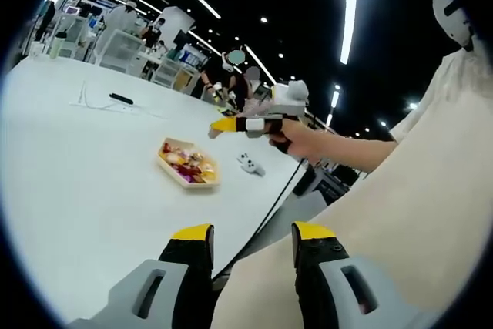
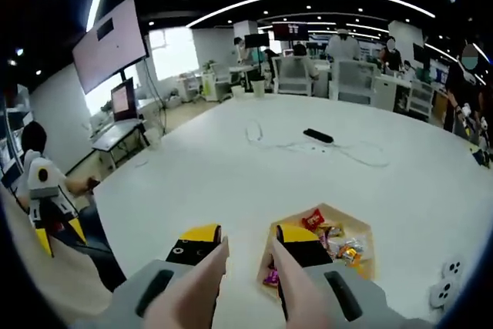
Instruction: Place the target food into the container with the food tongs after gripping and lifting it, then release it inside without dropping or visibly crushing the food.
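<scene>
Hovering above the white table (image 2: 231, 167), my right gripper (image 2: 246, 240) and left gripper (image 1: 253, 235) hold jaws apart, empty; the tray (image 2: 362, 229) of food (image 2: 339, 246) lies just beyond my right jaw.

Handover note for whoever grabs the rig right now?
Left claw: open, empty, held off the white table's near edge.
Right claw: open, empty, hovering beside the tray of snacks; it also appears in the left gripper view, held in a hand.
Tray sits on the table with wrapped snacks inside. A small white controller lies near it.
No tongs or separate container in sight.
Done: nothing gripped.
Left: everything.
</scene>
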`<state>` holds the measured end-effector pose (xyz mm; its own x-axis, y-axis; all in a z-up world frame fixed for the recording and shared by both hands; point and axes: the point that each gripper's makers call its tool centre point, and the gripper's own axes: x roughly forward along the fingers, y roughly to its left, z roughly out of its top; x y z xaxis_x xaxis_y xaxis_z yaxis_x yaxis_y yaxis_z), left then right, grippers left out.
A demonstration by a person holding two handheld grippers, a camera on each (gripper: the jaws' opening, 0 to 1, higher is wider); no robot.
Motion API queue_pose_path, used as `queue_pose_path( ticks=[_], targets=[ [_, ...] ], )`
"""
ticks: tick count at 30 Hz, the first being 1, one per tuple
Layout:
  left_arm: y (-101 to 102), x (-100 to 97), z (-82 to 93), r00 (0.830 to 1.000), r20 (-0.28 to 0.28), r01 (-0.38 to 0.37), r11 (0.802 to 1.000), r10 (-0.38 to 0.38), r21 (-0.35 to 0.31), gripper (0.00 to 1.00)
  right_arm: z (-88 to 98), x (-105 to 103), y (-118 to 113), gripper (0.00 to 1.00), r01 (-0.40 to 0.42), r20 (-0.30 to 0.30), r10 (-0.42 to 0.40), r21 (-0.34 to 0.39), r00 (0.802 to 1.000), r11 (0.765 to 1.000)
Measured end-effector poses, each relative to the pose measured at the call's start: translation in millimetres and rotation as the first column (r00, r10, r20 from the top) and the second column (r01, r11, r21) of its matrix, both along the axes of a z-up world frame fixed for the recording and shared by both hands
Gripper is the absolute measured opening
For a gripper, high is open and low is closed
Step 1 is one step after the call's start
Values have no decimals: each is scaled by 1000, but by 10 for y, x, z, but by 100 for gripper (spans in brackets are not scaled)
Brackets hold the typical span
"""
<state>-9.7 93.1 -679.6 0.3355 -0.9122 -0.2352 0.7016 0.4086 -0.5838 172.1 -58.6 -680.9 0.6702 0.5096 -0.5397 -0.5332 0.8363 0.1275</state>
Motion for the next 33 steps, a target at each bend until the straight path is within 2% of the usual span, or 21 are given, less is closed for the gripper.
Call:
queue_pose_path(
  ticks=[9,15,23,33],
  targets=[
    [-9,20,7,1000,-5,10,1000,-10,-4,38,-116,-162,78,28,-53,-53,54,31,997,998],
    [-25,17,14,1000,-6,19,1000,-19,-3,38,-67,-221,197,28,-97,-21,98,73,995,993],
    [10,128,113,1000,18,9,1000,-8,-15,39,-7,-315,438,28,-174,-4,175,59,985,983],
    [-12,196,146,999,32,19,1000,-19,-17,39,18,-519,644,29,-257,-27,261,102,965,961]
  ],
)
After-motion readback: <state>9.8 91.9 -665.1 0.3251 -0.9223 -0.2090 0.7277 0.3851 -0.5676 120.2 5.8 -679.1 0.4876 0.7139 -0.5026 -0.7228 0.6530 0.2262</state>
